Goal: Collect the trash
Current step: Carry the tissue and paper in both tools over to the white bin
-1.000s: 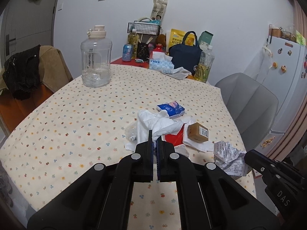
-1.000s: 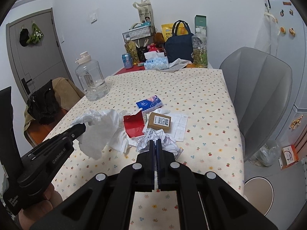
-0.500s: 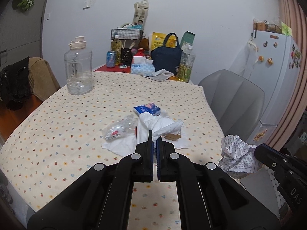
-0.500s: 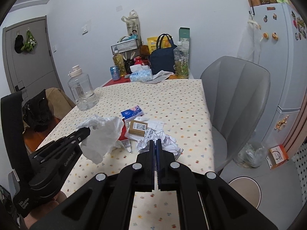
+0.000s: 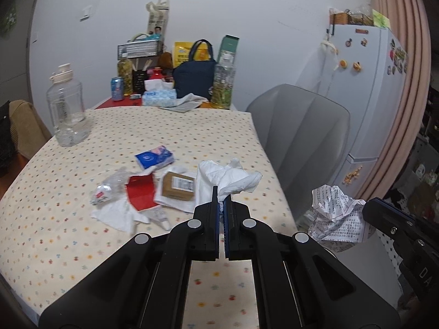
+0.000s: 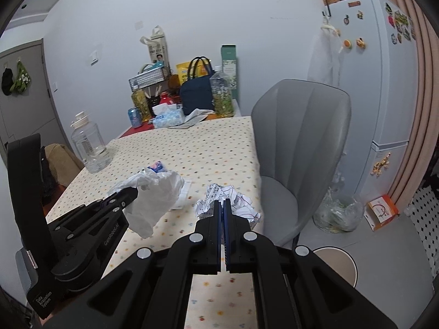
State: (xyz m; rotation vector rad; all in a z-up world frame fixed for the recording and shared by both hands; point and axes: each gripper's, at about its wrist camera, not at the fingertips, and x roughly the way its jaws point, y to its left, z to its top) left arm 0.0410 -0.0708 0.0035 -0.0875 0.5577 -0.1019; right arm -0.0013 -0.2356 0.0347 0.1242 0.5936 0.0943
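Note:
My left gripper (image 5: 221, 196) is shut on a crumpled white tissue (image 5: 230, 176), lifted above the table's right front edge; the same tissue (image 6: 156, 194) hangs from it in the right wrist view. My right gripper (image 6: 221, 205) is shut on a crumpled printed paper (image 6: 227, 200), held past the table edge; that paper (image 5: 336, 215) shows at the right of the left wrist view. Left on the tablecloth (image 5: 170, 131) are a blue tissue pack (image 5: 155, 157), a red carton piece (image 5: 140, 192), a small cardboard box (image 5: 178, 186), a clear plastic wrapper (image 5: 109, 187) and white napkins (image 5: 118, 215).
A grey chair (image 6: 301, 142) stands at the table's right side. On the floor are a round bin (image 6: 336, 263), a clear plastic bag (image 6: 338, 211) and an orange box (image 6: 382, 211). A large water jug (image 5: 67, 109), bottles and a dark bag (image 5: 196, 78) crowd the table's far end. A fridge (image 6: 395, 82) stands at right.
Both grippers have pulled back and swung right, carrying the tissue and the printed paper off the pile toward the table's right edge. The red carton, box and wrapper stay on the table.

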